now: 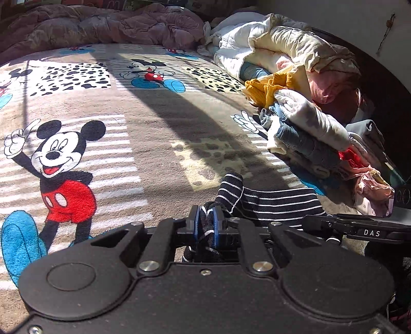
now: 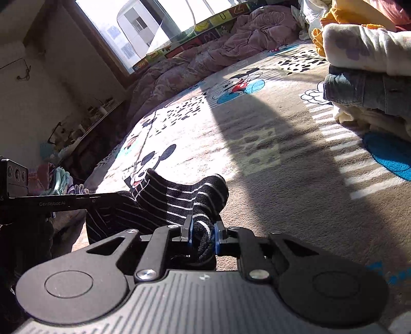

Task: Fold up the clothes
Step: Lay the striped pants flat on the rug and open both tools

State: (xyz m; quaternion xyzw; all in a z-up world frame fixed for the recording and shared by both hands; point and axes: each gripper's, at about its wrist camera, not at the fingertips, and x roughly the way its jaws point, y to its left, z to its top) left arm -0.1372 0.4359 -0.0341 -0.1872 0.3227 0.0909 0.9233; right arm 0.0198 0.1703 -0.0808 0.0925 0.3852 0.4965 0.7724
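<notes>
A black garment with thin white stripes [image 1: 272,203] stretches between both grippers, low over the Mickey Mouse blanket [image 1: 143,128]. My left gripper [image 1: 206,221] is shut on one bunched end of it, its blue pads pressed on the cloth. My right gripper [image 2: 203,232] is shut on the other end of the striped garment [image 2: 174,203]. The right gripper's body [image 1: 359,228] shows at the right in the left wrist view. The left gripper's body [image 2: 51,203] shows at the left in the right wrist view.
A stack of folded clothes [image 1: 308,133] with a heap of loose clothes [image 1: 282,51] behind it lies at the bed's right side. A crumpled pink quilt [image 1: 102,23] lies along the far edge. A window [image 2: 143,28] and a cluttered shelf [image 2: 84,123] are at the left.
</notes>
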